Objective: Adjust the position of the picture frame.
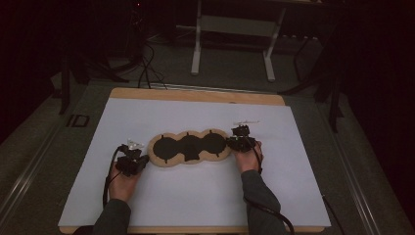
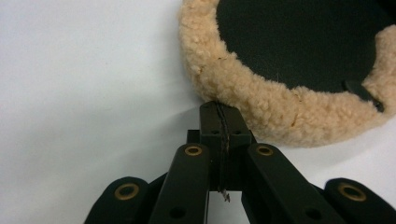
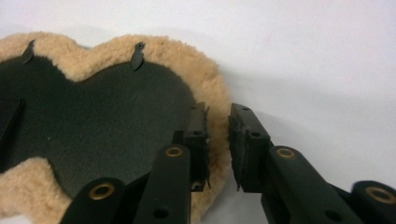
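Centrally, a fleece pad (image 1: 190, 148) lies flat on the white tabletop (image 1: 195, 200): three joined black discs bordered with tan fleece, its long axis running left to right. The left claw (image 1: 131, 160) sits at the pad's left end; in the left gripper view its jaws are clenched together with nothing visible between them, tips touching the fleece rim (image 2: 261, 102). The right claw (image 1: 240, 139) sits at the pad's right end; in the right gripper view its jaws stand released, one over the black face, the other outside on the tabletop, the fleece rim between them. A hand (image 1: 249, 157) holds each gripper.
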A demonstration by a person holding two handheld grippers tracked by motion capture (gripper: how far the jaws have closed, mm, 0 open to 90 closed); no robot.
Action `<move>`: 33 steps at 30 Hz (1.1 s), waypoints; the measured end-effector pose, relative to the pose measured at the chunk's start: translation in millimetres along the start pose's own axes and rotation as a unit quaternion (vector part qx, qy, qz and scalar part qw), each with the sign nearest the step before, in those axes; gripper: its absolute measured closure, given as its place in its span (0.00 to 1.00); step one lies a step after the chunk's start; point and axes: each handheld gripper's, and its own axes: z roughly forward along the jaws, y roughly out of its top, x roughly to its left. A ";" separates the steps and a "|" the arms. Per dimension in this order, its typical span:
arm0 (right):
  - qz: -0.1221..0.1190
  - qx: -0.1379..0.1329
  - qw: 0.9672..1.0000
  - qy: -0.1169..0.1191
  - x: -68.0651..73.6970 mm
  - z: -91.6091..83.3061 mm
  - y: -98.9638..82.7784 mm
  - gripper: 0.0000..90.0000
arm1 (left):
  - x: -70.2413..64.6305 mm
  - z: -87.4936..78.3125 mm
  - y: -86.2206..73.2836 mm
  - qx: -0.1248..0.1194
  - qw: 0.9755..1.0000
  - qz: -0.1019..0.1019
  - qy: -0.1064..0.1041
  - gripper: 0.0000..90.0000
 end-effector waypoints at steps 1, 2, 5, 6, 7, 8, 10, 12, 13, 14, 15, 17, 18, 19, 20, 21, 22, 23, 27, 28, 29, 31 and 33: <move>0.002 0.001 1.000 -0.001 0.5 -0.1 -0.4 0.87 | -0.6 0.2 0.2 0.000 1.000 -0.002 0.001 1.00; 0.002 0.003 1.000 -0.003 0.8 -0.5 -0.7 0.87 | -1.5 0.5 0.5 0.000 1.000 -0.001 0.004 1.00; 0.007 0.008 1.000 -0.005 0.8 -1.8 -1.7 0.87 | -1.6 1.2 0.9 -0.001 1.000 -0.003 0.001 1.00; 0.007 0.008 1.000 -0.006 0.9 -2.3 -2.0 0.87 | -1.5 1.6 1.1 -0.002 1.000 -0.004 -0.001 1.00; 0.005 0.008 1.000 -0.008 0.8 -2.8 -2.8 0.87 | -2.0 1.9 1.2 -0.002 1.000 -0.003 -0.001 1.00; 0.005 0.007 1.000 -0.008 0.7 -3.5 -3.7 0.87 | -3.1 2.1 1.3 -0.003 1.000 -0.001 -0.002 1.00; 0.005 0.008 1.000 -0.009 0.6 -4.6 -4.9 0.87 | -4.4 2.1 1.4 -0.002 1.000 0.001 -0.002 1.00; -0.003 0.005 1.000 -0.011 -0.7 -8.4 -9.4 0.87 | -10.3 2.6 1.5 -0.002 1.000 0.009 0.001 1.00; -0.006 0.005 1.000 -0.011 -1.3 -9.9 -10.9 0.87 | -12.0 2.8 1.5 -0.001 1.000 0.012 -0.001 1.00; -0.008 0.006 1.000 -0.009 -2.0 -11.6 -12.3 0.87 | -13.1 2.8 1.6 -0.001 1.000 0.013 -0.004 1.00; -0.010 0.007 1.000 -0.009 -2.9 -13.0 -13.4 0.86 | -14.5 2.9 1.7 -0.001 1.000 0.013 -0.009 1.00; -0.010 0.006 1.000 -0.003 -5.3 -14.7 -15.1 0.86 | -14.6 2.9 2.1 0.001 1.000 0.014 -0.012 1.00; -0.010 0.005 1.000 -0.004 -5.5 -14.8 -15.6 0.86 | -12.9 3.1 2.3 0.000 1.000 0.009 -0.012 1.00; -0.010 0.004 1.000 -0.004 -5.2 -14.9 -15.9 0.86 | -11.2 3.2 2.3 -0.001 1.000 0.003 -0.008 1.00; -0.010 0.004 1.000 -0.005 -4.8 -15.0 -16.0 0.86 | -9.4 3.3 2.6 -0.002 1.000 -0.004 -0.002 1.00; -0.011 0.004 1.000 -0.005 -4.8 -15.1 -16.1 0.86 | -7.9 4.0 2.9 -0.004 1.000 -0.016 0.003 1.00; -0.011 0.004 1.000 -0.004 -4.8 -15.0 -16.0 0.86 | -6.7 5.9 3.9 -0.010 1.000 -0.023 0.013 1.00; -0.011 0.004 1.000 -0.004 -4.8 -15.1 -16.1 0.86 | -6.0 7.4 4.9 -0.014 0.999 -0.029 0.017 1.00; -0.017 0.001 1.000 -0.009 -3.8 -15.3 -16.6 0.86 | 1.5 16.9 15.7 -0.021 0.998 -0.046 0.032 0.99; -0.018 0.000 1.000 -0.010 -3.2 -15.5 -16.8 0.86 | 4.2 19.0 17.4 -0.027 0.998 -0.048 0.028 0.98; -0.021 -0.002 1.000 -0.010 -3.1 -15.8 -17.1 0.86 | 6.2 21.5 19.1 -0.028 0.998 -0.044 0.028 0.97; -0.016 -0.013 1.000 -0.001 -5.6 -17.2 -18.1 0.88 | 8.7 25.0 22.3 -0.031 0.998 -0.037 0.028 0.97; -0.006 -0.035 0.999 -0.002 -9.2 -20.6 -18.5 0.90 | 9.4 27.5 25.3 -0.031 0.999 -0.027 0.030 0.97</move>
